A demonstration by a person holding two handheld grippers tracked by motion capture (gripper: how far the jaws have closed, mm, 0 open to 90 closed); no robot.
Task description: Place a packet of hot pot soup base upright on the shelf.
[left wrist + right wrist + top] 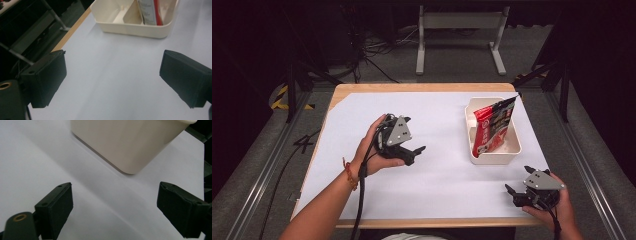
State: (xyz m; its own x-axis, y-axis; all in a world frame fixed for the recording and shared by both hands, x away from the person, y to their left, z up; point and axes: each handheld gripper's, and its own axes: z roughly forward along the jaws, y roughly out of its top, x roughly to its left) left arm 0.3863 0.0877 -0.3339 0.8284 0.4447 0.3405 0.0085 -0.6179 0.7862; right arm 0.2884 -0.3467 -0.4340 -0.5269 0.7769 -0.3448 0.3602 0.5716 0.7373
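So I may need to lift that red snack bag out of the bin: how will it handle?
The red snack bag looks like thin crinkled film, so probably floppy and light. It leans tilted inside the cream bin, so a nudge would likely tip it. Its glossy surface may slip between pads.

Bright, even overhead light on the white table [437,175]; dark surroundings, soft blurry close-ups.

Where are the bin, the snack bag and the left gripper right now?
bin [492,158], high view, near wall.
snack bag [492,125], high view, middle of its red front, standing in the bin.
left gripper [415,138], high view, midway between its open fingertips.
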